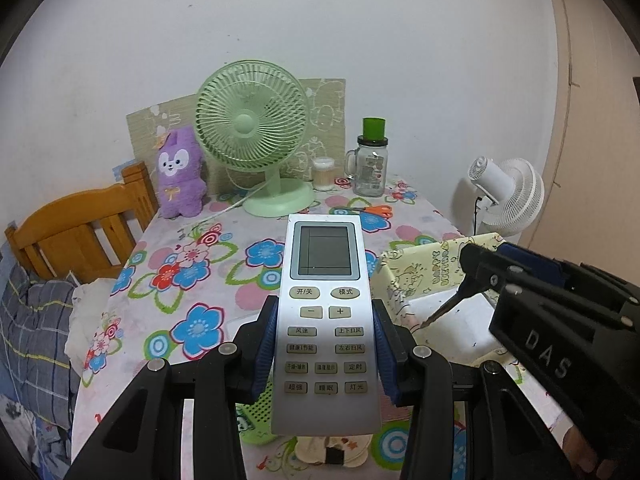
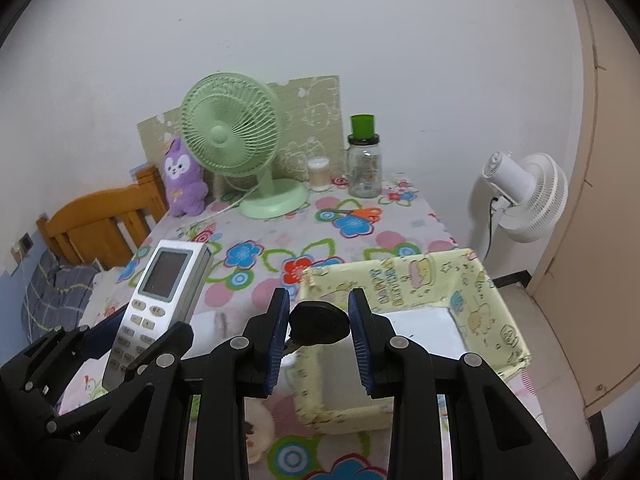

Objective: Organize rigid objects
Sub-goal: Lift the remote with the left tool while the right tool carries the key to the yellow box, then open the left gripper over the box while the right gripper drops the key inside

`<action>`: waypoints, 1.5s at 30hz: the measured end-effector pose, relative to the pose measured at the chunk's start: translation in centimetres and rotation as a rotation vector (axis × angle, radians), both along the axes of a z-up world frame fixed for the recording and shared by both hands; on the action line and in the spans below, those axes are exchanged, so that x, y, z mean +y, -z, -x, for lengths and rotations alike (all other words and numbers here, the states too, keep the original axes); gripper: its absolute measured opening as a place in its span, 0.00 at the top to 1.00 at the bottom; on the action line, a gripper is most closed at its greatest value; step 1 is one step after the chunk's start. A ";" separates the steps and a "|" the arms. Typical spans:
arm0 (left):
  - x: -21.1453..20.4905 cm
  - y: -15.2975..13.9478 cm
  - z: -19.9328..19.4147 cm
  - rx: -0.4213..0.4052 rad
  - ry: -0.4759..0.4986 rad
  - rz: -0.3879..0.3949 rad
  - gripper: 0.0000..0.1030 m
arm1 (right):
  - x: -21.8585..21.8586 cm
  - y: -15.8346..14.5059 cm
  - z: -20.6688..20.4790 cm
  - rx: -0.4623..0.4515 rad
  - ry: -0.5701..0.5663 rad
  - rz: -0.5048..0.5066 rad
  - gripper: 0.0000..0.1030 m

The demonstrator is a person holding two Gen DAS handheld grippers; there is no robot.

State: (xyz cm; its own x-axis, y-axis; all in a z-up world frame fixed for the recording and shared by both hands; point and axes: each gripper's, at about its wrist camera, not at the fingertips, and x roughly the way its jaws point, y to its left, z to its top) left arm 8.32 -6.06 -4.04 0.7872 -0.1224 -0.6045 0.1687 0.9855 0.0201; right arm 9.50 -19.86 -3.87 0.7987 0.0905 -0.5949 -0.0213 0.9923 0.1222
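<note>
My left gripper [image 1: 325,344] is shut on a silver air-conditioner remote [image 1: 325,304], held upright above the flowered table; the remote also shows in the right wrist view [image 2: 160,308]. My right gripper [image 2: 319,334] is shut on a black-headed key [image 2: 318,324], held over the near left wall of a pale yellow fabric box [image 2: 472,300]. In the left wrist view the key's metal blade [image 1: 440,312] points down into that box [image 1: 412,264], with the right gripper [image 1: 480,264] above it. The box's white floor looks bare.
A green desk fan [image 1: 252,132], a purple plush [image 1: 178,176], a cotton-swab tub [image 1: 323,172], a glass jar with a green cup on top [image 1: 370,164] and orange scissors [image 1: 370,211] stand at the back of the table. A wooden chair [image 1: 80,232] is left, a white fan [image 1: 508,196] right.
</note>
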 end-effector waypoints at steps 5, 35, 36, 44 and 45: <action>-1.4 0.3 -1.0 0.010 0.008 -0.004 0.57 | -1.8 0.5 -0.7 0.009 0.025 -0.018 0.68; -9.3 4.8 -5.3 0.121 0.065 -0.032 0.56 | -8.6 5.6 -5.3 0.133 0.077 -0.019 0.68; -9.4 4.9 -5.3 0.121 0.066 -0.036 0.56 | -8.8 5.7 -5.5 0.136 0.078 -0.022 0.68; -9.7 4.5 -5.8 0.143 0.052 -0.018 0.56 | -9.6 5.9 -5.9 0.137 0.078 -0.042 0.68; -10.0 4.6 -5.7 0.138 0.047 -0.032 0.55 | -9.6 5.9 -5.9 0.134 0.078 -0.039 0.68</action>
State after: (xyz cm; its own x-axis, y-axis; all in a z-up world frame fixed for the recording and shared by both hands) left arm 14.06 -16.03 -8.64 0.6904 -0.1362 -0.7105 0.2181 0.9756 0.0250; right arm 15.44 -29.42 -9.76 0.7176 0.0565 -0.6942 0.0749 0.9847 0.1576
